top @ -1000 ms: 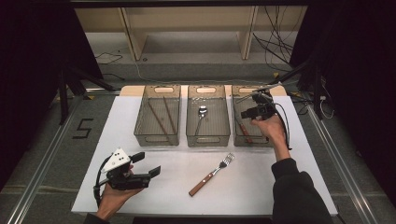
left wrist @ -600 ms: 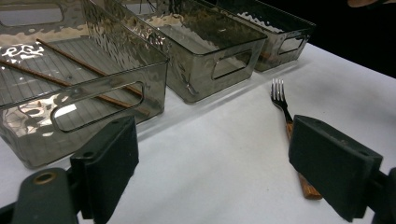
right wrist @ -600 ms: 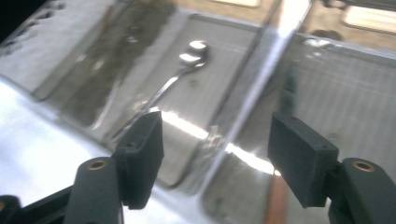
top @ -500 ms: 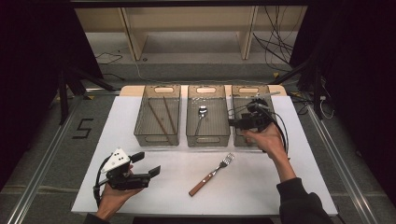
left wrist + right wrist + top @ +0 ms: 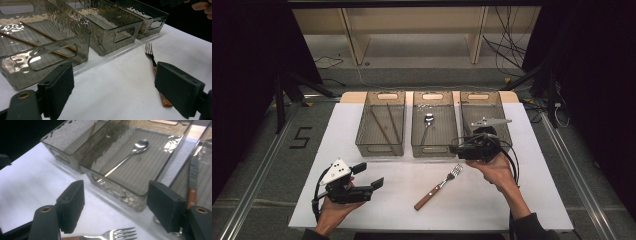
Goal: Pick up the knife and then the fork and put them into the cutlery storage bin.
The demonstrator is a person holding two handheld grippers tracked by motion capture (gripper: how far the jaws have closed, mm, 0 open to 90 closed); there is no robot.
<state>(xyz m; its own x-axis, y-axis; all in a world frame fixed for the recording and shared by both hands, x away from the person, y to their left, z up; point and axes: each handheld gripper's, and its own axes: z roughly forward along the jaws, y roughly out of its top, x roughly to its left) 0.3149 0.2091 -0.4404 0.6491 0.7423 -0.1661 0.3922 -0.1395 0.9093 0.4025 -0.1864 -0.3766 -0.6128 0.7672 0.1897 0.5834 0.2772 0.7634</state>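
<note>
Fingers (image 5: 72, 205) of the right gripper (image 5: 117, 207) have just opened (nothing between); fork (image 5: 110, 235) lies just below.

wooden-handled fork (image 5: 438, 187), flat, diagonal on table (image 5: 537, 195)

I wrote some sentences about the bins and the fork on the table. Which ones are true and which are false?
1. The fork lies on the table. True.
2. The spoon is in the left bin. False: it lies in the middle bin.
3. The right gripper holds the fork. False: its jaws stand open and empty.
4. Chopsticks lie in the left bin. True.
5. The left gripper is open. True.
</note>
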